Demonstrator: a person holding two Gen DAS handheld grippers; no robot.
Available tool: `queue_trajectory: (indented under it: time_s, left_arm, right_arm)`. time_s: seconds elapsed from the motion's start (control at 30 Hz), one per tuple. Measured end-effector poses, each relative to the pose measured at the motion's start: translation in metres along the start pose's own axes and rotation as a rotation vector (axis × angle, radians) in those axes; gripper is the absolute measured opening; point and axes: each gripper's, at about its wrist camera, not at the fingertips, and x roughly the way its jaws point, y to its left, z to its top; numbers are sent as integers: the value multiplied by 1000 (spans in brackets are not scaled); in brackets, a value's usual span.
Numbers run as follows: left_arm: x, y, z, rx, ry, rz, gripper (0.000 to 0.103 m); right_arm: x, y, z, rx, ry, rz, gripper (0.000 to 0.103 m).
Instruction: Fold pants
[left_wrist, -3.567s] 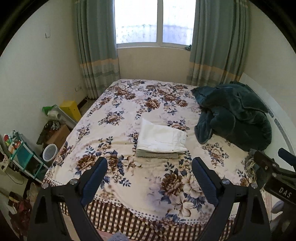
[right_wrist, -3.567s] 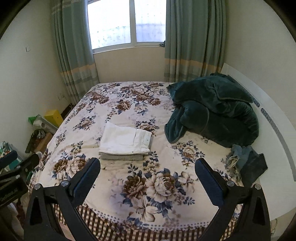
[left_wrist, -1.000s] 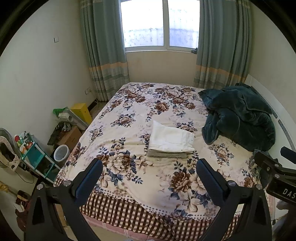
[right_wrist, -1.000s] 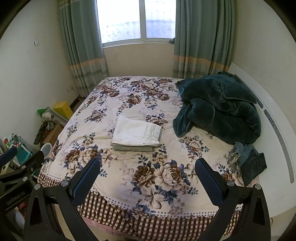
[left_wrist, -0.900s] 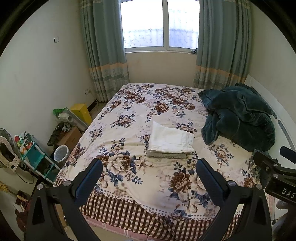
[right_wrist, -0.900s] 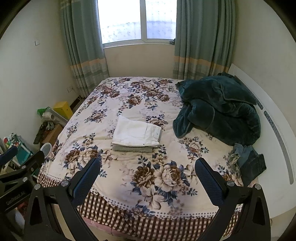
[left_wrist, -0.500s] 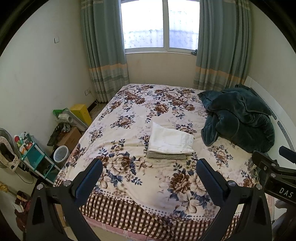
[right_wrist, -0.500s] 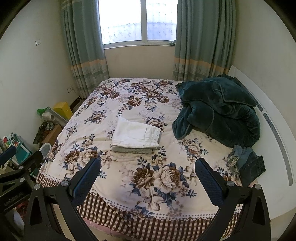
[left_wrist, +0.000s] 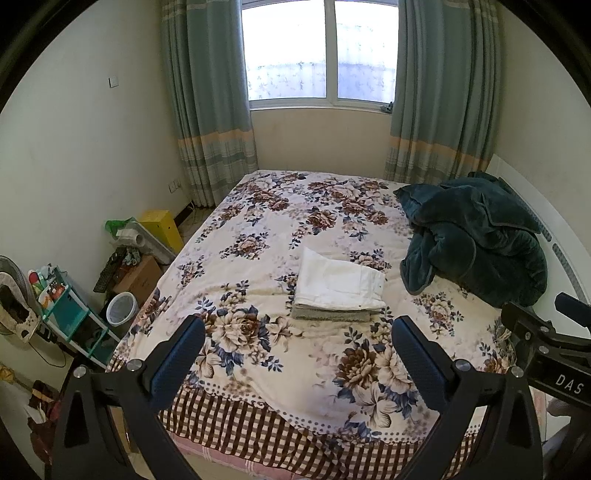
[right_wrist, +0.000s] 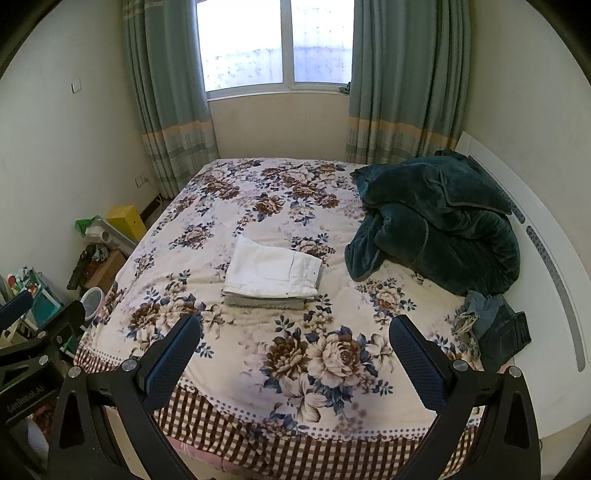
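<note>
This is a bedroom in a home: a big bed (left_wrist: 258, 258) with a flowery cover fills the room, long green curtains (left_wrist: 207, 103) hang by a window (left_wrist: 319, 51), and a blanket (left_wrist: 476, 236) lies on top

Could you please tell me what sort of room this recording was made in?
It looks like a home bedroom. A bed with a floral bedspread fills most of it, a curtained window sits behind, a dark green blanket is heaped near the headboard, and folded white pants lie on the bed.
</note>
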Motion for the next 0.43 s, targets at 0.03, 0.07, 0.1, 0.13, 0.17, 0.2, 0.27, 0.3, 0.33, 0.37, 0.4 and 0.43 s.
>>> queue_trajectory:
  time_s: [0.03,0.07,0.1,0.13,0.17,0.2,0.27,0.3,0.33,0.37,0.4,0.43]
  left_arm:
    - [0,2,-3,0,0,0,103]
    - [0,2,-3,0,0,1,103]
    - [0,0,-1,1,0,2,103]
    - [-2,1,-2,-1,0,2,103]
    - [-2,1,-2,-1,-1,3,103]
    - [-2,0,1,-1,-2,3,103]
    - [-3,1,-3,-3,-1,1,103]
    - [-3,0,-1,-3,-4,1,103]
    - [-4,0,2,-3,-6,4,103]
    - [-5,0,3,-4,-8,7,103]
    - [-5,-2,6,-4,-8,6,103]
    - [-5,-3,8,-5,-5,4,103]
  right_arm:
    - [0,0,-2,-1,0,0,103]
    - [0,0,0,0,-1,-1,103]
    - [0,0,0,-1,-2,-1,103]
    - [0,0,-2,-2,-2,1,103]
    - [0,0,-1,0,-2,2,103]
    - [0,0,-2,-2,-2,0,103]
    - [0,-1,0,0,-3,2,103]
    - [0,-1,0,-1,-3,1,103]
    - [-1,-1,-1,-2,-3,1,103]
    - [0,-1,0,-2,-2,1,103]
    - [0,-1,1,-2,0,3,103]
    - [-1,-1,1,-1,-1,3,103]
